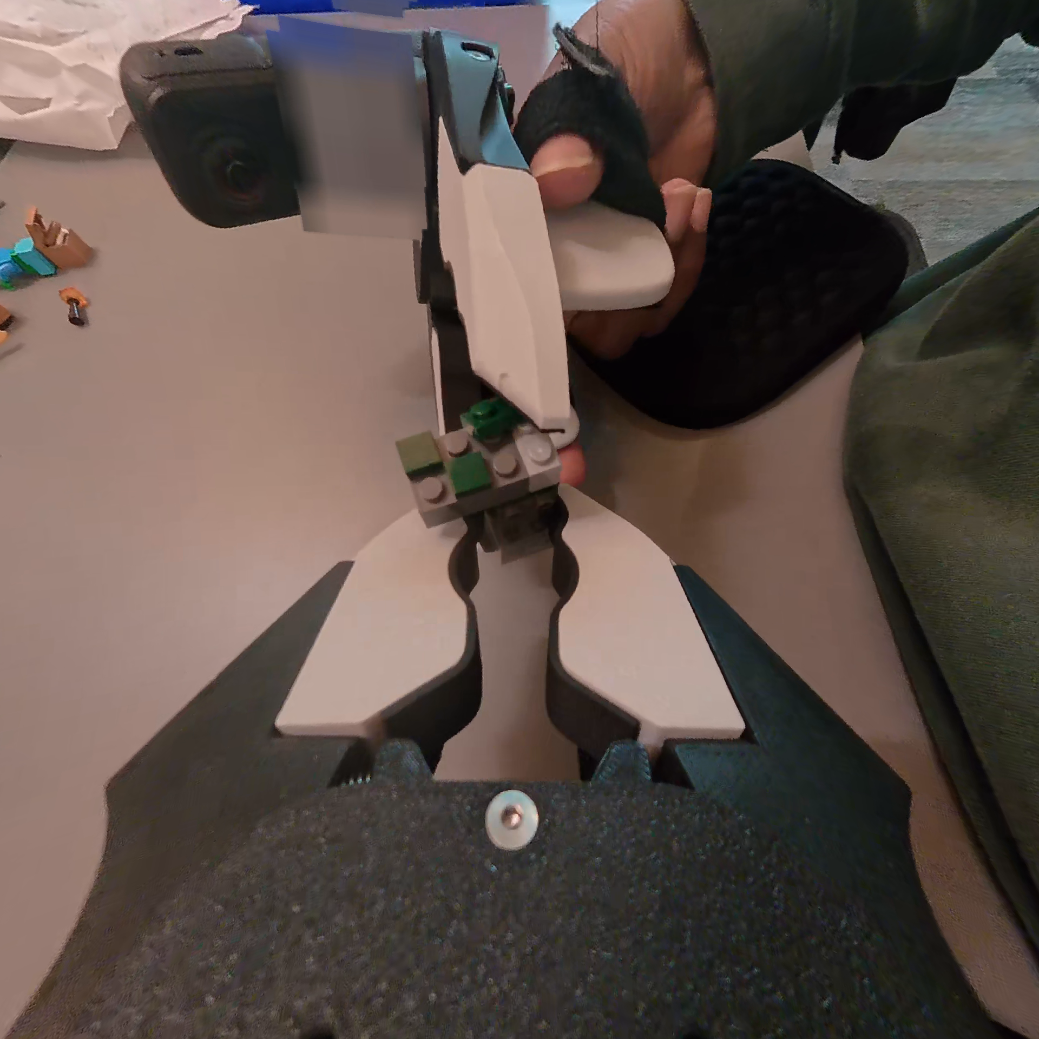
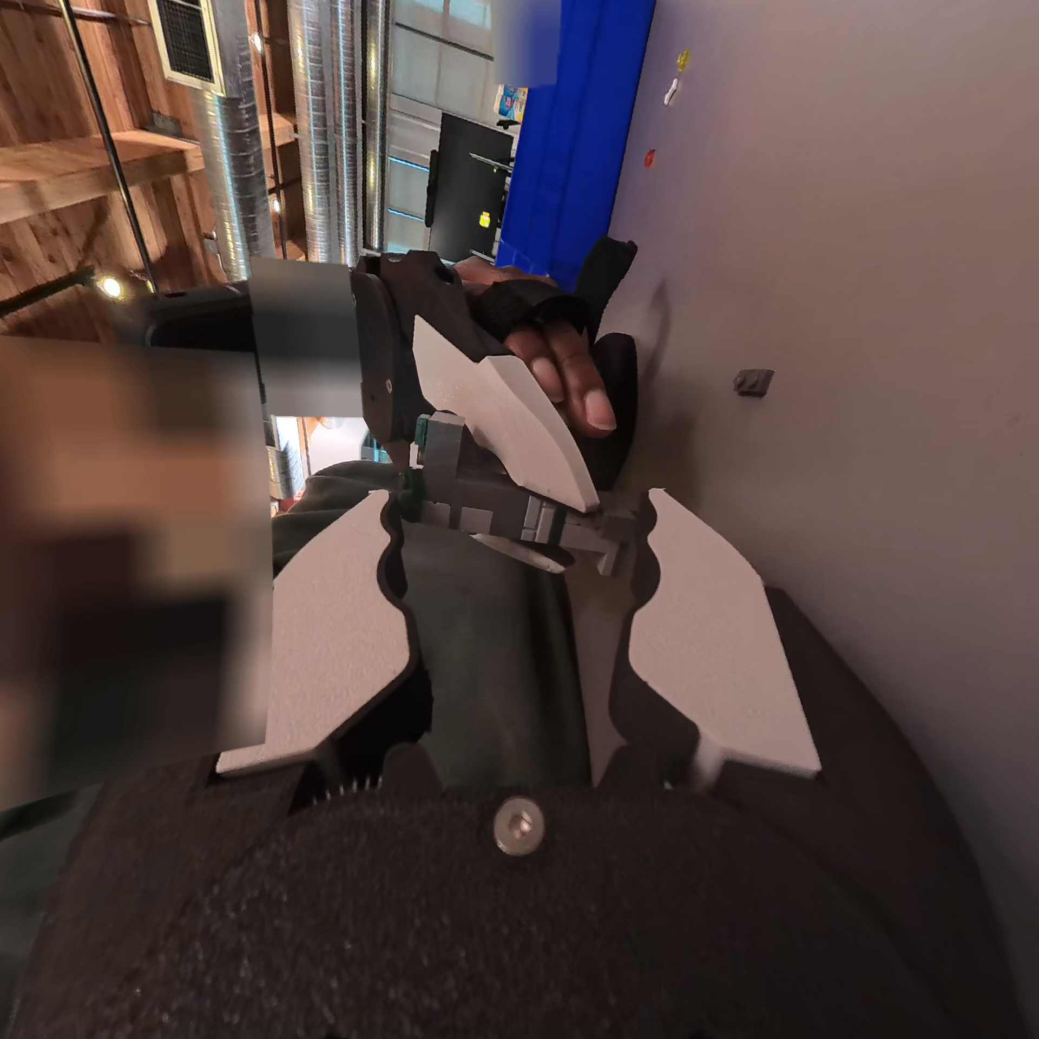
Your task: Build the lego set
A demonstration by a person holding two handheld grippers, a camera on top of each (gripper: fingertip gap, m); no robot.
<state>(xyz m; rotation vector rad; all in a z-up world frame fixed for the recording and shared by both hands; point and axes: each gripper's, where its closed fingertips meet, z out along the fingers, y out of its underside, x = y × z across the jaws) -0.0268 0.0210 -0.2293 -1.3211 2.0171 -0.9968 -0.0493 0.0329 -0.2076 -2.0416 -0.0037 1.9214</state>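
Observation:
A small lego assembly (image 1: pixel 483 466) of grey bricks with green tiles is held in the air over the grey table (image 1: pixel 225 450). My left gripper (image 1: pixel 514 517) is shut on its lower dark part. My right gripper (image 1: pixel 495 416) comes down from above, its fingertips on either side of the top row, where a green studded plate (image 1: pixel 486 419) sits. In the right wrist view the assembly (image 2: pixel 506 511) spans the gap of my right gripper (image 2: pixel 520 506) and touches both fingertips. The left gripper (image 2: pixel 562 531) grips it from the far side there.
Loose brown, teal and orange lego pieces (image 1: pixel 50 247) lie at the table's left. Crumpled white paper (image 1: pixel 84 67) is at the back left. A black pad (image 1: pixel 759 315) lies at the right. A blue bin (image 2: pixel 573 140) and small loose pieces (image 2: pixel 753 382) show in the right wrist view. Less than 4 cm separates the two grippers' tips.

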